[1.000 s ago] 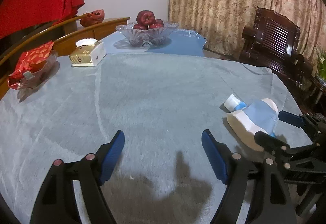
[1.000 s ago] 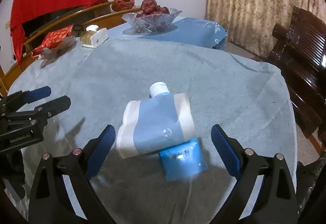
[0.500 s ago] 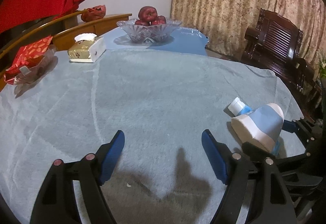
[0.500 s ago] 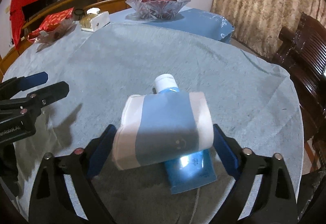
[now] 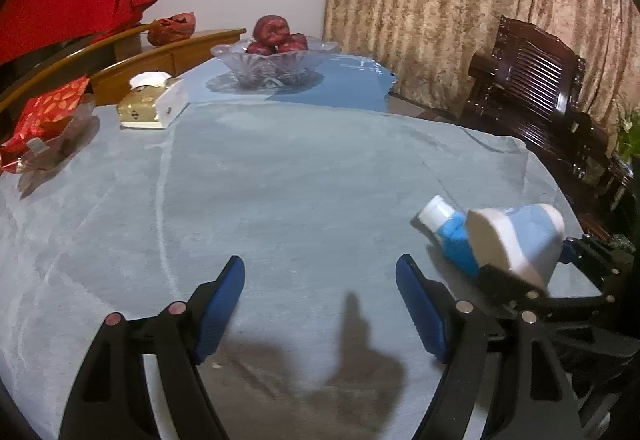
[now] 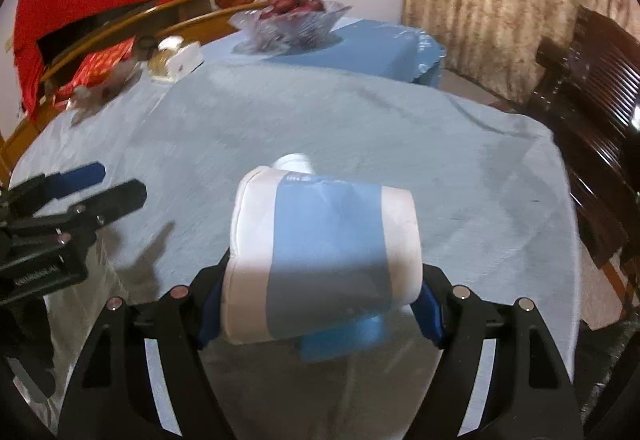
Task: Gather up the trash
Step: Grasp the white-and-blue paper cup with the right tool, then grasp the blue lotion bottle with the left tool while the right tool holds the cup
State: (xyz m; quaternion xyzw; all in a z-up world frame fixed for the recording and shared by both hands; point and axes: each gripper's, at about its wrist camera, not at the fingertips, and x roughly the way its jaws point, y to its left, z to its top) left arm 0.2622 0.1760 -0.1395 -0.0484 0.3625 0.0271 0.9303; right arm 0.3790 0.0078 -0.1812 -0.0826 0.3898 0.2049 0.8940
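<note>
Right wrist view, right gripper closing round blue-white pouch (pads touching), nearer vs before, left gripper spread, empty over counter.

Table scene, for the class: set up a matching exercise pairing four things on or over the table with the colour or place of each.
Things:
1. pouch
2. tissue box
3. glass bowl
4. left gripper

Descriptions:
A. holds dark red fruit
B. gold and white
C. nothing between its fingers
D. blue and white, between the right gripper's closing fingers

Pairs: 1-D, 2-B, 3-A, 4-C
</note>
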